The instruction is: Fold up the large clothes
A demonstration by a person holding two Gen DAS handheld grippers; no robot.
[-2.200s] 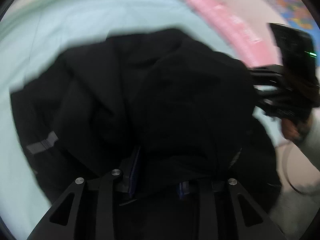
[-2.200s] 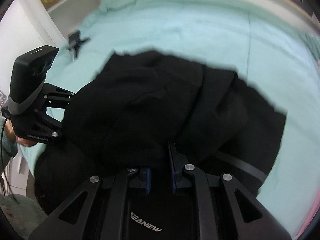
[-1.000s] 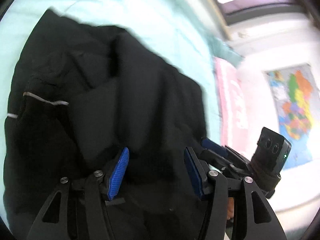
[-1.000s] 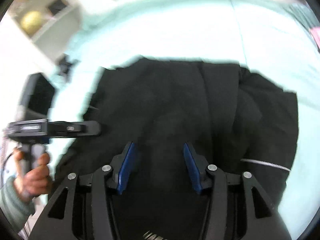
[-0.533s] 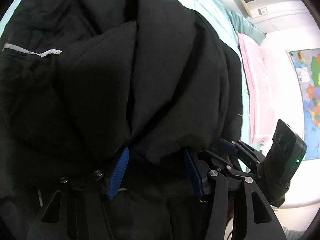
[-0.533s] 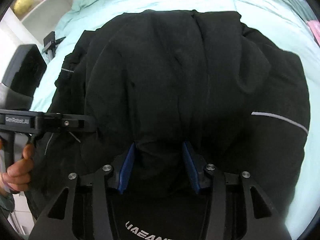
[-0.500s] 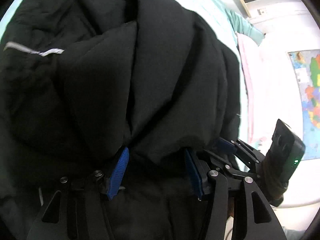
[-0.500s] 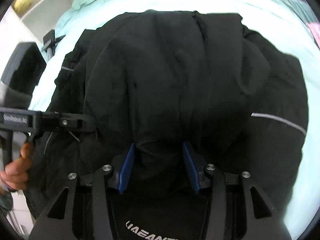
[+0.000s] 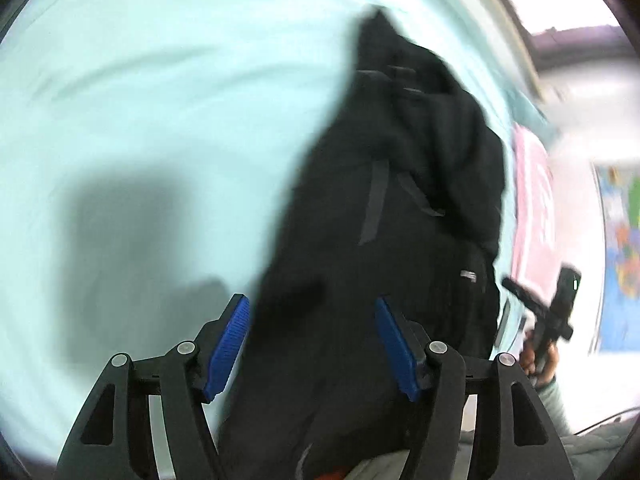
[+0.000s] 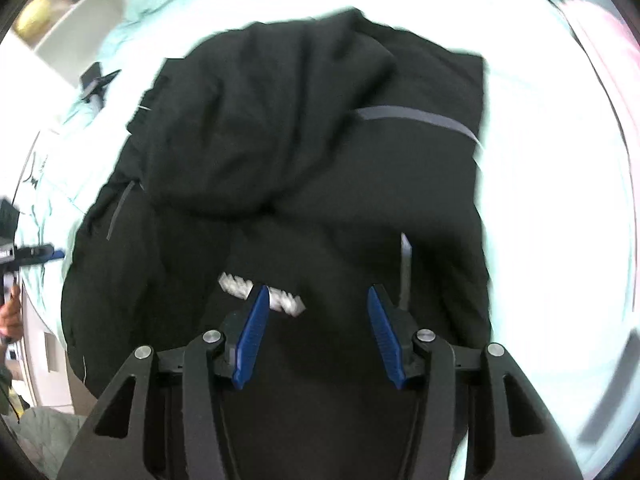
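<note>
- A big black puffy jacket [image 10: 304,152] with thin grey stripes lies in a soft heap on a pale mint-green bed sheet [image 9: 140,100].
- The left gripper [image 9: 312,334], black with blue ribbed pads, hangs over the near edge of the jacket. Its jaws have just been opening wider. They stand apart, and the blue pads [image 9: 228,336] do not press on the cloth. The jacket lies under and between them, loose.
- The right gripper [image 10: 316,330] is the same kind. Its jaws have just been opening a little too, and they stand apart over the black cloth with nothing pinched.
- A white patch with letters [image 10: 260,294] sits on the jacket just by the right gripper's left pad.
- A flat pink thing [image 9: 532,200] lies on the bed beside the jacket.
- A colourful map [image 9: 624,248] hangs on the wall past the bed.
- The pictures are blurry.
</note>
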